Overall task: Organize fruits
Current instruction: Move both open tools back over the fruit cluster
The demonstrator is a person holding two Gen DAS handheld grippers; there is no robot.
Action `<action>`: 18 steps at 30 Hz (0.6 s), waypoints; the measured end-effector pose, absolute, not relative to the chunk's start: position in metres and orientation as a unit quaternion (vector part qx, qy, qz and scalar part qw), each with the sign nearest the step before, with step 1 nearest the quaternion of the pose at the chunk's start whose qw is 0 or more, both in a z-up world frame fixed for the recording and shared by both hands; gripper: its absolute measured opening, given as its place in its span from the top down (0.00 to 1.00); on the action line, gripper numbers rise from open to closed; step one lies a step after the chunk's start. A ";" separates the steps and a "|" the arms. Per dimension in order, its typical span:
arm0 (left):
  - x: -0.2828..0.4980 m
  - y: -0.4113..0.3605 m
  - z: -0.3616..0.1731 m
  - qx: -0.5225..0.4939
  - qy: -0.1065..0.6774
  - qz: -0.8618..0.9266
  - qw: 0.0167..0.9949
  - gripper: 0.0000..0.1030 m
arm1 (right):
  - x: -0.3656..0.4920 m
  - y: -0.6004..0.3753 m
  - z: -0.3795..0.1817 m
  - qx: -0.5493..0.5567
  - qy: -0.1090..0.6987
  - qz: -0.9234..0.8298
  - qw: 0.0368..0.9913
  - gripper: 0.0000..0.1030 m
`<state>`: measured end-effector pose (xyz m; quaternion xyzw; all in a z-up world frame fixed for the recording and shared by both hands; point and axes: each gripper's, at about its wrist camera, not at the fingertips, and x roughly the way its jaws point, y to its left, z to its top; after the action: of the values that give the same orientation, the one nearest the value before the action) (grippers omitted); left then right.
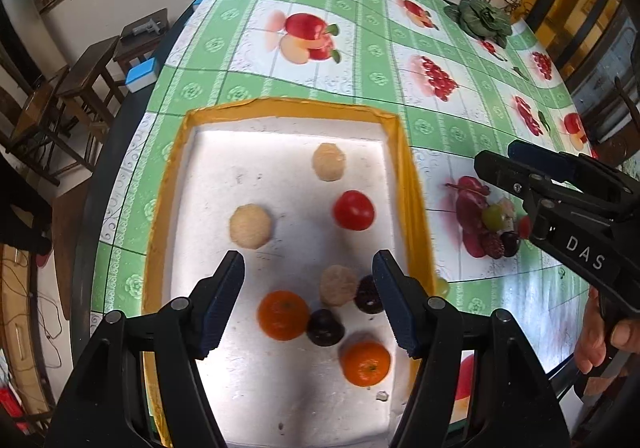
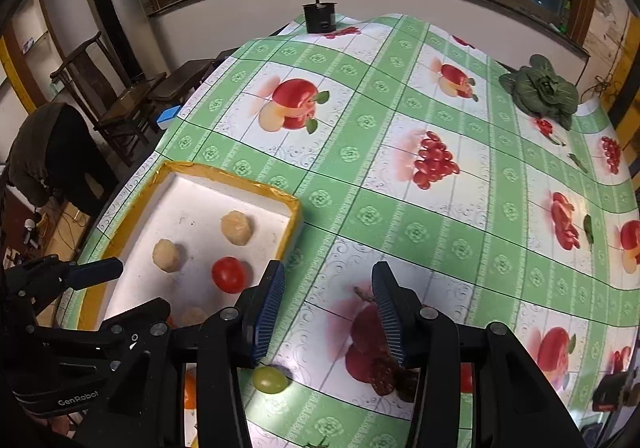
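Fruit sits gathered in the yellow-rimmed tray (image 1: pixel 412 168) on the counter (image 1: pixel 360 60): two oranges (image 1: pixel 283 314), a red tomato (image 1: pixel 353 210), pale round pieces, dark plums. Left claw (image 1: pixel 308 304) hovers above them, jaws apart, holding nothing. Right claw (image 2: pixel 328 312) hangs over the cloth, partly open and empty, a green grape (image 2: pixel 270 379) lying loose just below it.

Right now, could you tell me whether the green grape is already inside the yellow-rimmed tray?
No, the green grape lies on the tablecloth outside the tray, just below the right gripper.
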<state>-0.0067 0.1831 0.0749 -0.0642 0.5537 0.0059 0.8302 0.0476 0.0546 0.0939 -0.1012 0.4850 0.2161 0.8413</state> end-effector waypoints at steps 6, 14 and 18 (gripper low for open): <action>-0.003 0.164 0.082 -0.050 0.551 -0.009 0.833 0.36 | 0.046 0.038 0.098 -0.090 0.486 0.202 0.845 0.54; 0.002 0.141 0.088 -0.031 0.549 -0.029 0.834 0.36 | 0.045 0.017 0.102 -0.080 0.486 0.186 0.850 0.54; 0.005 0.129 0.089 -0.024 0.550 -0.039 0.834 0.32 | 0.044 0.003 0.103 -0.071 0.488 0.178 0.851 0.54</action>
<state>0.0049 0.1290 0.0888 -0.0241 0.5500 -0.0392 0.8339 0.0437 0.0033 0.1032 -0.0708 0.4882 0.1781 0.8514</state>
